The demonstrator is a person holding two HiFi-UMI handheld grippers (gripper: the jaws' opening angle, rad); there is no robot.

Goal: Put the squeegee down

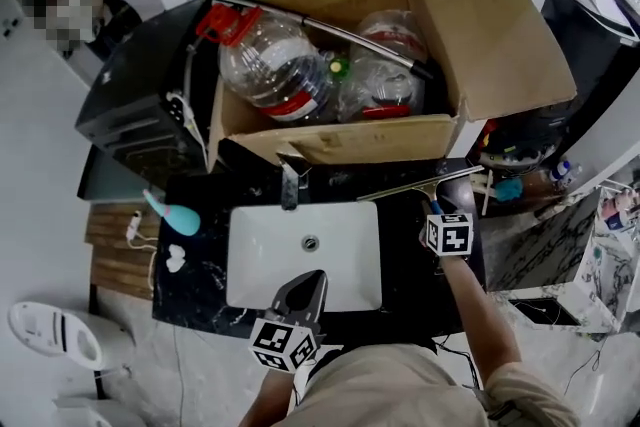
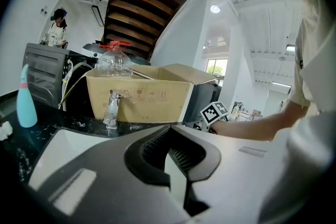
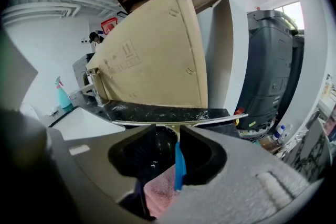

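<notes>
The squeegee (image 1: 415, 185) lies on the dark counter (image 1: 200, 285) behind the sink's right corner, its metal blade along the foot of the cardboard box. In the right gripper view the blade (image 3: 157, 123) runs crosswise just past the fingertips, and the blue handle (image 3: 179, 165) sits between the jaws against the right one, apart from the left. My right gripper (image 3: 176, 131) (image 1: 433, 208) is open around that handle. My left gripper (image 1: 305, 290) (image 2: 169, 131) hovers over the sink's front edge, its tips together with nothing in them.
A white sink (image 1: 250, 260) with a chrome faucet (image 1: 290, 185) fills the counter's middle. The cardboard box (image 1: 330, 143) behind it holds plastic bottles. A teal spray bottle (image 1: 172, 213) stands at the left. Pink cloth (image 3: 160, 194) shows under the right jaws.
</notes>
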